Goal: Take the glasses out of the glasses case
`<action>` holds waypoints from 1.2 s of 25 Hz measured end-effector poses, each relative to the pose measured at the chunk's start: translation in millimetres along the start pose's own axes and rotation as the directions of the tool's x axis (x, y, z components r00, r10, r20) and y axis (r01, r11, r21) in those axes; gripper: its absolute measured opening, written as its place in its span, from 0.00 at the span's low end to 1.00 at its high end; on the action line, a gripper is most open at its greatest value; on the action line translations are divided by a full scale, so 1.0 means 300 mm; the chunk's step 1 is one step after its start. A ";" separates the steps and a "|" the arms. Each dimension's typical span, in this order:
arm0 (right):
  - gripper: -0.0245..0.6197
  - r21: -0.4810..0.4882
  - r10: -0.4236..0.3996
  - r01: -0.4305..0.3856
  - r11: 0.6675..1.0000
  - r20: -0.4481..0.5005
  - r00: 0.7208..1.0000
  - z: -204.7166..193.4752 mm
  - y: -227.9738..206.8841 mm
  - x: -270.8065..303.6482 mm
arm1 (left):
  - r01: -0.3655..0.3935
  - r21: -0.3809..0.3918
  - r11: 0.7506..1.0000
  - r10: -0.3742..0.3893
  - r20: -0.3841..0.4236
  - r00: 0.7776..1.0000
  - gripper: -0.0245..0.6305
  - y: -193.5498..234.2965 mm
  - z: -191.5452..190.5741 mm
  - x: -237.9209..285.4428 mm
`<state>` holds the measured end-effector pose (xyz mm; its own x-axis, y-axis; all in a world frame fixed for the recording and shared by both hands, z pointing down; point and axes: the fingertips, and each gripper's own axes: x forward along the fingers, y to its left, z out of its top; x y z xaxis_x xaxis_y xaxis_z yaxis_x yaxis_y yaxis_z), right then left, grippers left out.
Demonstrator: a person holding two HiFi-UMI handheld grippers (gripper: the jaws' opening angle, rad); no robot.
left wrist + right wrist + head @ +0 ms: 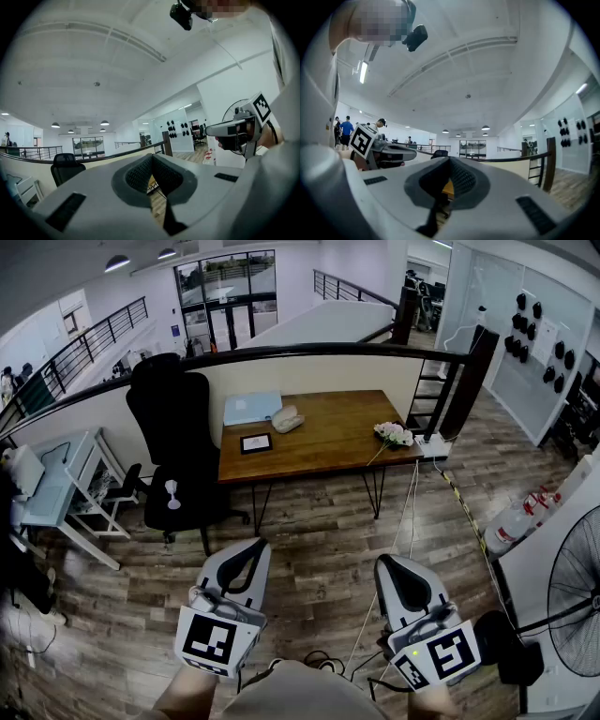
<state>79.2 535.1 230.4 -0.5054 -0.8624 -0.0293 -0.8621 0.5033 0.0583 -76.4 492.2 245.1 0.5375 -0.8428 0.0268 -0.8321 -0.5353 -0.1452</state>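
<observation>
The table [328, 437] stands mid-frame, a chair [173, 442] just left of it and a railing [309, 351] behind. On the table, the glasses case [287, 418] lies toward the upper left, a tablet [255, 442] below it, and flowers [394, 434] at the right edge. A fan [577, 582] stands at lower right.

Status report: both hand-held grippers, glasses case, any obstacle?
Left hand-held gripper, right hand-held gripper: shut, empty. Glasses case on desk, far ahead. Office chair beside desk.

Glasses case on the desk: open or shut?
Looks shut: glasses case on the desk is one rounded lump, no raised lid; too small for certainty.
</observation>
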 end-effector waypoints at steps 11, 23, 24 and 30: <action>0.04 0.018 0.047 -0.047 0.999 0.006 0.999 -0.002 -0.100 -0.093 | -0.044 0.018 0.999 0.045 -0.019 0.999 0.04 -0.119 -0.006 0.049; 0.41 0.059 0.036 -0.037 0.998 0.026 0.999 -0.060 -0.218 -0.213 | -0.055 0.003 0.998 0.055 -0.048 0.997 0.04 -0.280 -0.041 0.082; 0.45 0.060 0.031 -0.032 0.998 0.022 0.999 -0.064 -0.231 -0.216 | -0.057 0.008 0.998 0.057 -0.048 0.997 0.04 -0.285 -0.040 0.089; 0.45 0.057 0.041 -0.040 0.998 -0.009 0.999 -0.106 -0.277 -0.193 | -0.028 0.010 1.000 0.029 -0.059 0.998 0.04 -0.316 -0.044 0.169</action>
<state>181.2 541.6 258.9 -0.5398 -0.8416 -0.0179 -0.8417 0.5399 0.0028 27.9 499.3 273.3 0.5042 -0.8598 0.0811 -0.8457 -0.5106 -0.1553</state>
